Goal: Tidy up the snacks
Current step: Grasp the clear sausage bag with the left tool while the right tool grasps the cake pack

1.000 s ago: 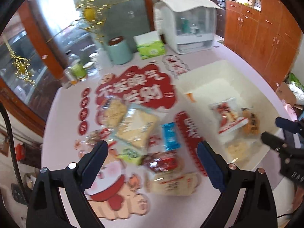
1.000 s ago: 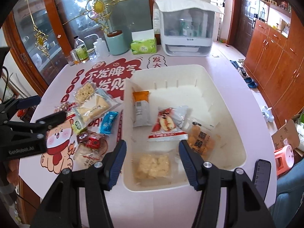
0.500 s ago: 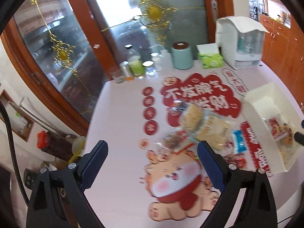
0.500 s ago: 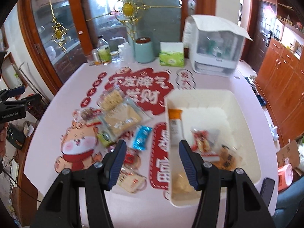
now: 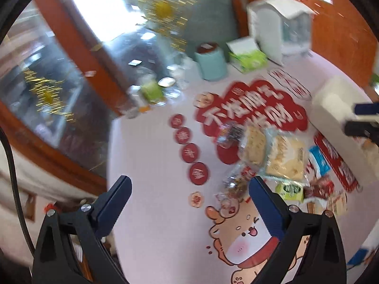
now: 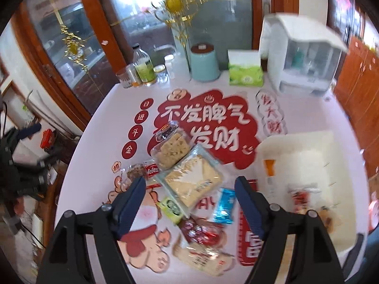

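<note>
Both the left gripper (image 5: 189, 189) and right gripper (image 6: 189, 189) have just been opening wide, nothing between them. The crackers (image 6: 193, 181) look light, crinkly and crushable, so I'd pinch the sealed edge.

At the table's (image 6: 308, 118) far edge: a teal canister (image 6: 204, 63) with brown lid, a green tissue box (image 6: 245, 73) just beside it, then a white lidded appliance (image 6: 305, 59). Left of the canister, a cluster of bottles (image 6: 144, 68) and small jars. On the tabletop, a red cloud sticker (image 6: 206, 127) with white characters, and a cartoon animal sticker (image 5: 241, 234) nearer. Behind, glass doors (image 6: 142, 19) with gold ornaments (image 6: 174, 2).
</note>
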`<state>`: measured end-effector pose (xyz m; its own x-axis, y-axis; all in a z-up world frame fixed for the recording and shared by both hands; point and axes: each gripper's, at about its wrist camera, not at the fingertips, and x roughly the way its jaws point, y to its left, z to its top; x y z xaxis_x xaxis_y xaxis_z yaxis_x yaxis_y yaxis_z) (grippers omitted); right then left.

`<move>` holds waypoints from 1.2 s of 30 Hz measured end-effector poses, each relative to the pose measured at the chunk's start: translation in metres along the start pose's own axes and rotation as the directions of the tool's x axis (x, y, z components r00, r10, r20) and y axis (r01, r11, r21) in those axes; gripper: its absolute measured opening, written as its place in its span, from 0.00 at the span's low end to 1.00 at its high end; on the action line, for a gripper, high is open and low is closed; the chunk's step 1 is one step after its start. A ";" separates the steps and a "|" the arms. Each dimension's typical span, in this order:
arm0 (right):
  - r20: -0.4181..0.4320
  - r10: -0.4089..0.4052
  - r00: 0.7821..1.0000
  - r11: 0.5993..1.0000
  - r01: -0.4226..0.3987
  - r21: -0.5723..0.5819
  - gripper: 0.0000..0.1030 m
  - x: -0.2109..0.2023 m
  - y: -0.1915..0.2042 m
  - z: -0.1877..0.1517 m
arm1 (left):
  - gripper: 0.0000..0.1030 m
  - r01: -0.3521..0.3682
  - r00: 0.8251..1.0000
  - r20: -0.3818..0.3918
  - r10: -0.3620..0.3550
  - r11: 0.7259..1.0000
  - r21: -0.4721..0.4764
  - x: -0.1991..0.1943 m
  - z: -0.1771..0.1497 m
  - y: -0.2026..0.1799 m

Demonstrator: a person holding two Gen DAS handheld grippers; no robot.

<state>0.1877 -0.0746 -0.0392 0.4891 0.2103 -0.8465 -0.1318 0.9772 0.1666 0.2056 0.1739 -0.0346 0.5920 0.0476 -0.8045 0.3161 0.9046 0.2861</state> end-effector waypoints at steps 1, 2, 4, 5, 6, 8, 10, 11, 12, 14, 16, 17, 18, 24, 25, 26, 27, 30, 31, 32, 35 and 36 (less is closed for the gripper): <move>-0.021 0.010 1.000 1.000 -0.009 0.026 0.76 0.013 0.000 0.003 | 0.96 0.022 1.000 -0.011 -0.021 1.000 0.018 0.011 0.000 -0.005; -0.041 0.012 0.999 0.999 -0.010 0.054 0.76 0.025 -0.001 0.005 | 0.96 0.057 0.998 -0.032 -0.055 0.997 0.047 0.027 0.000 -0.011; -0.083 0.014 0.996 0.992 -0.004 0.123 0.76 0.053 -0.006 0.007 | 0.96 0.107 0.992 -0.072 -0.100 0.990 0.091 0.056 -0.003 -0.023; -0.101 0.009 0.995 0.989 0.006 0.147 0.76 0.064 -0.007 0.006 | 0.96 0.121 0.990 -0.089 -0.112 0.987 0.105 0.067 -0.004 -0.027; -0.124 0.000 0.992 0.984 0.022 0.174 0.76 0.076 -0.010 0.006 | 0.96 0.139 0.986 -0.113 -0.125 0.983 0.120 0.082 -0.006 -0.032; -0.170 -0.013 0.985 0.973 0.052 0.225 0.76 0.100 -0.017 0.003 | 0.96 0.168 0.977 -0.154 -0.146 0.976 0.136 0.109 -0.010 -0.041; -0.212 -0.019 0.977 0.959 0.078 0.273 0.76 0.122 -0.025 -0.002 | 0.96 0.196 0.968 -0.184 -0.169 0.970 0.141 0.132 -0.014 -0.046; -0.227 -0.011 0.974 0.950 0.081 0.301 0.76 0.131 -0.029 -0.005 | 0.96 0.210 0.964 -0.195 -0.181 0.968 0.138 0.142 -0.015 -0.048; -0.239 -0.002 0.971 0.941 0.083 0.328 0.77 0.138 -0.033 -0.008 | 0.96 0.222 0.960 -0.204 -0.192 0.966 0.134 0.150 -0.016 -0.049; -0.266 0.020 0.964 0.917 0.088 0.390 0.84 0.155 -0.040 -0.013 | 0.96 0.254 0.948 -0.228 -0.223 0.960 0.118 0.169 -0.018 -0.050; -0.283 0.032 0.959 0.897 0.097 0.432 0.90 0.169 -0.043 -0.015 | 0.96 0.275 0.938 -0.244 -0.245 0.956 0.100 0.183 -0.018 -0.050; -0.292 0.022 0.956 0.892 0.114 0.438 0.94 0.178 -0.043 -0.014 | 0.96 0.289 0.932 -0.253 -0.259 0.953 0.088 0.191 -0.018 -0.050; -0.298 0.002 0.954 0.891 0.134 0.434 0.96 0.183 -0.042 -0.014 | 0.96 0.301 0.926 -0.260 -0.273 0.950 0.078 0.196 -0.019 -0.050; -0.339 -0.089 0.936 0.885 0.231 0.405 1.00 0.215 -0.031 -0.013 | 0.89 0.370 0.895 -0.283 -0.344 0.928 0.040 0.218 -0.022 -0.051; -0.346 -0.102 0.933 0.885 0.244 0.397 1.00 0.220 -0.028 -0.013 | 0.85 0.380 0.890 -0.284 -0.356 0.924 0.033 0.219 -0.022 -0.051; -0.345 -0.120 0.931 0.884 0.258 0.389 1.00 0.224 -0.025 -0.012 | 0.83 0.391 0.885 -0.284 -0.368 0.920 0.026 0.220 -0.022 -0.052; -0.343 -0.135 0.930 0.884 0.269 0.382 1.00 0.227 -0.023 -0.012 | 0.79 0.406 0.878 -0.284 -0.386 0.914 0.013 0.222 -0.023 -0.052; -0.355 -0.171 0.919 0.887 0.301 0.351 1.00 0.238 -0.018 -0.010 | 0.67 0.448 0.854 -0.282 -0.437 0.894 -0.029 0.224 -0.024 -0.052; -0.359 -0.181 0.916 0.886 0.310 0.345 1.00 0.239 -0.017 -0.010 | 0.65 0.458 0.846 -0.281 -0.452 0.888 -0.049 0.225 -0.024 -0.052; -0.362 -0.191 0.912 0.885 0.320 0.339 1.00 0.240 -0.015 -0.010 | 0.65 0.455 0.847 -0.278 -0.453 0.888 -0.059 0.225 -0.024 -0.052; -0.366 -0.209 0.907 0.885 0.334 0.325 1.00 0.242 -0.013 -0.009 | 0.51 0.448 0.855 -0.254 -0.451 0.891 -0.074 0.221 -0.025 -0.052; -0.372 -0.212 0.904 0.887 0.338 0.315 1.00 0.245 -0.013 -0.010 | 0.39 0.445 0.857 -0.246 -0.452 0.891 -0.086 0.219 -0.026 -0.051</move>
<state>0.3004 -0.0360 -0.2536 0.1489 -0.0286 -0.9884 0.3201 0.9471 0.0208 0.3000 0.1489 -0.2385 0.1826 -0.2639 -0.9471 0.4817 0.8638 -0.1478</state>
